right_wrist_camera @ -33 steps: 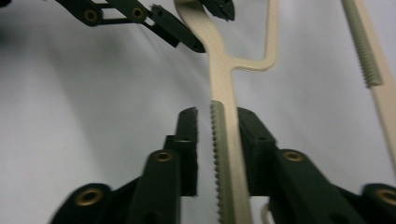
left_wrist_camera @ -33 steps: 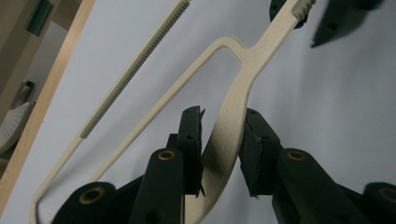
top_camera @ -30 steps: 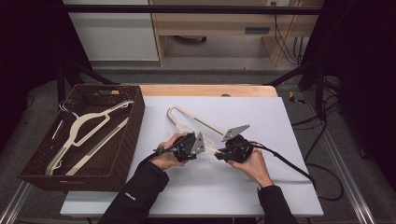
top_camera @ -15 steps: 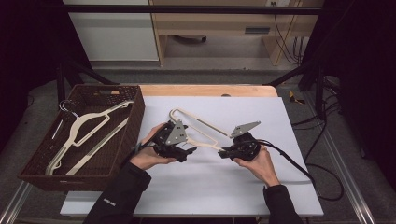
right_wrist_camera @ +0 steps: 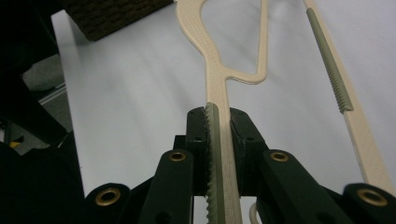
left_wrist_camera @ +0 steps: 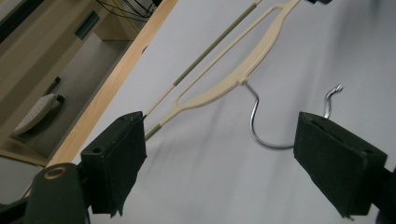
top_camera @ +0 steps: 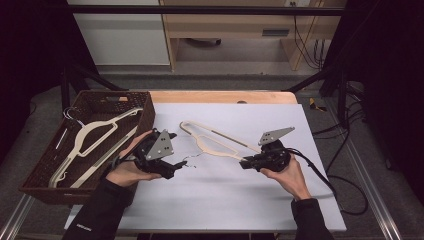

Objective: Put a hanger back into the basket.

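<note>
Letting go with the left gripper (top_camera: 172, 167), jaws now spreading and backing off toward the basket (top_camera: 40, 172), leaving the hanger (top_camera: 220, 145) pinched by the right gripper (top_camera: 245, 163) alone, hovering over the bench (top_camera: 240, 200).

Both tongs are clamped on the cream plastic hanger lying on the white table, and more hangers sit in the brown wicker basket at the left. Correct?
Not quite. Only the right tongs are clamped on the cream plastic hanger; the left gripper view shows the left tongs wide open, off the hanger near its metal hook. Other hangers do lie in the brown wicker basket.
</note>
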`<state>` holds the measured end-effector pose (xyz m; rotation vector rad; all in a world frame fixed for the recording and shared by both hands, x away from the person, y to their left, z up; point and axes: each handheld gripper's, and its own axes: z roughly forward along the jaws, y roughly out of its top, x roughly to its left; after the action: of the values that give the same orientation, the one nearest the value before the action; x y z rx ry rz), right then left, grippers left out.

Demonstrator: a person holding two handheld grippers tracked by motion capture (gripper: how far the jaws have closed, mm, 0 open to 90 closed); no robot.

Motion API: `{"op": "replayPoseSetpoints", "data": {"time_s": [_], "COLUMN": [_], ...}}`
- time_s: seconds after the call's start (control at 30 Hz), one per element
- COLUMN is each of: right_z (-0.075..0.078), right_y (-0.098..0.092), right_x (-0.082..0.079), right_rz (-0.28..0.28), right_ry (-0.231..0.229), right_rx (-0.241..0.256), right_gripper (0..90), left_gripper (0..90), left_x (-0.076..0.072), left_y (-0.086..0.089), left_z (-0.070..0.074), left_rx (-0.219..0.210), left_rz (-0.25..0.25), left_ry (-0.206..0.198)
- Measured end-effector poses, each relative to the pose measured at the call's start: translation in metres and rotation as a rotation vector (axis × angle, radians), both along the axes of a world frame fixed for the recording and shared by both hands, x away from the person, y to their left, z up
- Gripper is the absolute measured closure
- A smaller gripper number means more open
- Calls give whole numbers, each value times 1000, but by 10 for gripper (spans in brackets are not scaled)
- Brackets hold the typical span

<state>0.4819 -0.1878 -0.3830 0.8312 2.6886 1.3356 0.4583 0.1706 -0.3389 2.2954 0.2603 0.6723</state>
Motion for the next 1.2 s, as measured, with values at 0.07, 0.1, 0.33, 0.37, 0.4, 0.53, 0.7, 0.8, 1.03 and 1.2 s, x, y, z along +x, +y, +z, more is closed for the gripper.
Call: {"op": "replayPoseSetpoints", "data": {"time_s": [0.07,0.1,0.33,0.37,0.4,0.53,0.7,0.8,1.03,1.2], "right_z": [4,6,15,15,17,21,28,32,35,34], "right_y": [0,1,-2,-2,-3,-2,5,9,19,23], "right_x": [-3,-4,-10,-11,-11,-14,-18,-21,-25,-25], "right_rz": [9,14,46,39,43,64,92,115,154,172], "right_ry": [-7,-16,-32,-32,-33,-32,-40,-49,-46,-41], "right_rx": [8,3,9,11,13,34,43,48,53,70], "right_gripper": [799,799,799,799,799,799,799,799,799,799], "left_gripper": [171,172,179,182,183,192,217,249,351,468], "left_x": [0,1,-4,-5,-5,-4,-5,-4,-4,-5], "left_y": [3,5,20,22,24,20,6,2,-3,-8], "left_z": [-1,-1,1,1,1,-3,-9,-8,-9,-14], "left_rx": [9,29,31,35,48,59,92,117,127,148], "left_rz": [1,-4,-19,-17,-14,-8,-29,-34,-36,-62], "left_ry": [-1,-7,-12,-13,-16,-18,-41,-73,-126,-163]}}
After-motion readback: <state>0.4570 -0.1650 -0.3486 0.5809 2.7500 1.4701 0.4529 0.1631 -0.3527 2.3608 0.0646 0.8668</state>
